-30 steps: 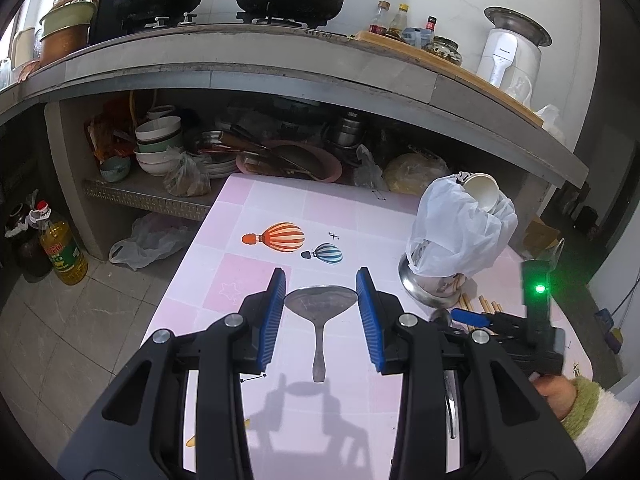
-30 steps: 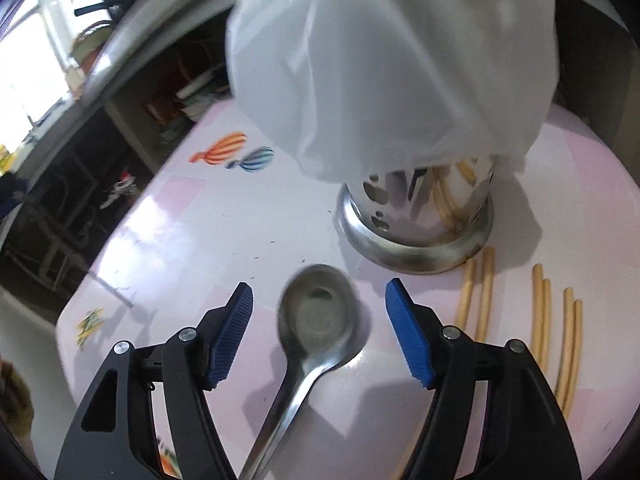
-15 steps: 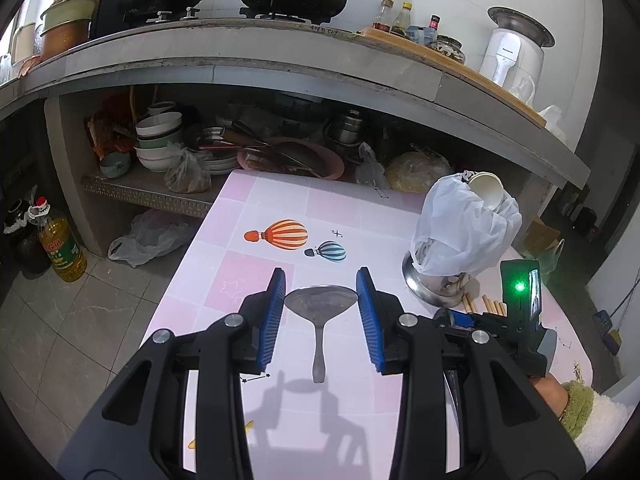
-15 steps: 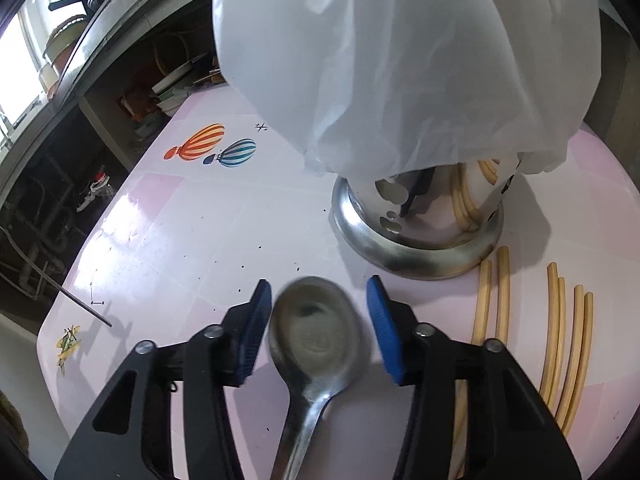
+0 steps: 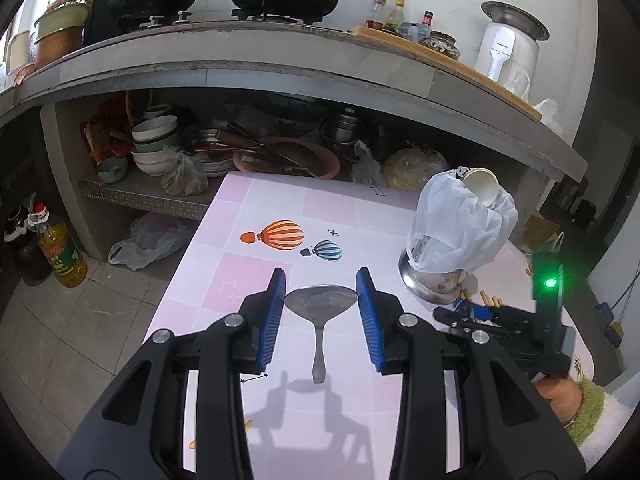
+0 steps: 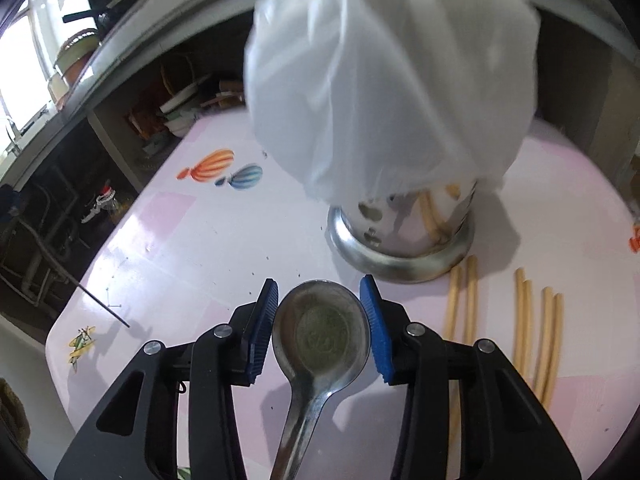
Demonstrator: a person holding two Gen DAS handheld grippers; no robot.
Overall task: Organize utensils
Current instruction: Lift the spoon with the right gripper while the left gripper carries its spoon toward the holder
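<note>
My left gripper (image 5: 320, 300) is shut on the bowl of a metal spoon (image 5: 319, 308). The spoon hangs above the pink table (image 5: 256, 276) with its handle towards the camera. My right gripper (image 6: 320, 316) is shut on the bowl of a second metal spoon (image 6: 320, 336), just above the table in front of a steel utensil holder (image 6: 400, 252). A white plastic bag (image 6: 392, 96) covers the holder's top, and chopsticks show inside it. Several loose chopsticks (image 6: 536, 328) lie to the right. In the left wrist view the right gripper (image 5: 460, 312) sits beside the holder (image 5: 428, 284).
A white cup (image 5: 480, 188) rests on top of the bag. Behind the table runs a counter (image 5: 280, 60) with pots, and a shelf of bowls (image 5: 156, 148) under it. An oil bottle (image 5: 62, 252) stands on the floor at left. The table's left edge drops to tiles.
The right gripper's jaws have closed from wide apart onto the spoon's bowl, and it has risen slightly. The left gripper and its spoon have not moved.
</note>
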